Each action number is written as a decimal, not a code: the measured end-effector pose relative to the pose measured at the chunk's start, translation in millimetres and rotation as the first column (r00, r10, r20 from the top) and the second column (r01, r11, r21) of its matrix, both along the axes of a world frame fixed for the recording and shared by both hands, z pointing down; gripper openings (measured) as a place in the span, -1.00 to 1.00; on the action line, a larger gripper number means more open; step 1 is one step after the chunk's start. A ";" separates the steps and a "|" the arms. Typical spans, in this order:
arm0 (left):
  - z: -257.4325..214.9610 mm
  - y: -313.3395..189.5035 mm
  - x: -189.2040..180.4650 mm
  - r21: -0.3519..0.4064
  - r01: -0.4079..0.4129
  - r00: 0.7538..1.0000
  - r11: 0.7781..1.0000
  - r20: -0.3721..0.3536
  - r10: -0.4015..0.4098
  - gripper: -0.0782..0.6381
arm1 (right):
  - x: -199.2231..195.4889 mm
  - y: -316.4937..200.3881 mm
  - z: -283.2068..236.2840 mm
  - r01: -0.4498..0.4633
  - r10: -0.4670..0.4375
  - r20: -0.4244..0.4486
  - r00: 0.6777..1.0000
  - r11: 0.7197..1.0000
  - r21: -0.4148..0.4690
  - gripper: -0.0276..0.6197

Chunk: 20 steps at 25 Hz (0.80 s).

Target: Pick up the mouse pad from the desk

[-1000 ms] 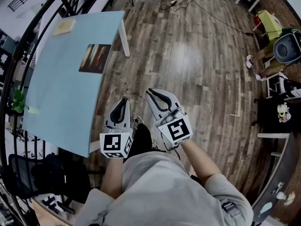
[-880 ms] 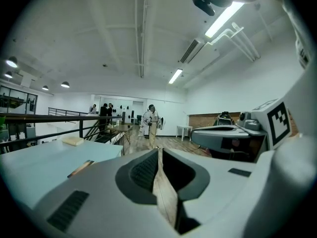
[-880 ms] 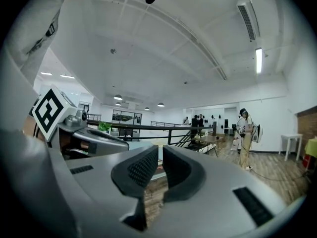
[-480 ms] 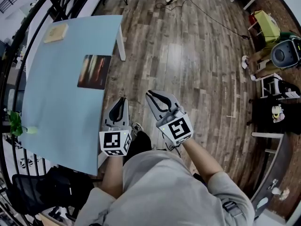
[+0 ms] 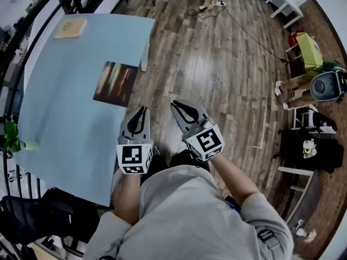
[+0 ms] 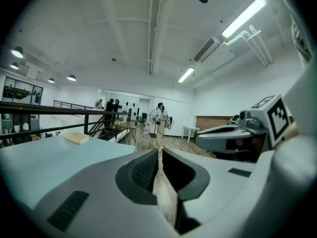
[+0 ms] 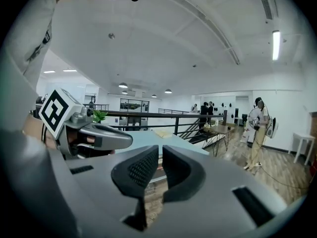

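Note:
The mouse pad (image 5: pixel 115 83), a dark rectangle with an orange-red print, lies flat near the right edge of the light blue desk (image 5: pixel 54 102). My left gripper (image 5: pixel 142 110) hangs over the wood floor just off that edge, a short way below the pad in the head view. Its jaws are shut with nothing in them (image 6: pixel 159 152). The right gripper (image 5: pixel 181 105) is beside it, farther from the desk. Its jaws have just closed a little and are empty (image 7: pixel 160 150). Neither gripper touches the pad.
A tan block (image 5: pixel 70 28) lies at the desk's far end and a small green plant (image 5: pixel 11 137) at its left edge. A white desk leg (image 5: pixel 145 58) stands near the pad. Black railing runs behind the desk. A dark chair (image 5: pixel 32 215) stands near the desk's near end. People stand far off (image 6: pixel 159 118).
The desk and mouse pad have drawn closer to both grippers as the person stepped toward them. The left gripper is now right by the desk edge. Nothing has been picked up.

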State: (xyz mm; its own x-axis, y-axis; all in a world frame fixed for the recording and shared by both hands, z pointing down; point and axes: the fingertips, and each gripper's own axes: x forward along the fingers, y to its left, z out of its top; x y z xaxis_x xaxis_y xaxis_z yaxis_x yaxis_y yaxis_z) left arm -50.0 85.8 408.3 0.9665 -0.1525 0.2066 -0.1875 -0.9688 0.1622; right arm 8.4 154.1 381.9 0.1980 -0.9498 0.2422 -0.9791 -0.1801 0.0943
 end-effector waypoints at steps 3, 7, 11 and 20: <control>11.2 -12.9 1.3 -0.033 0.030 0.999 0.999 0.014 -0.030 -0.67 | 7.7 -18.1 9.7 0.025 -0.025 0.015 1.000 1.000 -0.002 -0.82; 16.8 -30.6 6.7 -0.028 0.064 0.997 0.998 0.037 -0.063 -0.67 | 14.1 -39.6 12.6 0.066 -0.067 0.033 0.997 0.998 0.009 -0.82; 20.5 -47.0 26.9 -0.011 0.081 0.995 0.997 0.057 -0.080 -0.67 | 38.8 -55.1 20.3 0.076 -0.077 0.051 0.996 0.997 0.030 -0.82; 28.5 -86.2 100.5 -0.014 0.173 0.980 0.985 0.102 -0.171 -0.67 | 125.5 -96.1 28.3 0.156 -0.158 0.061 0.985 0.987 0.041 -0.82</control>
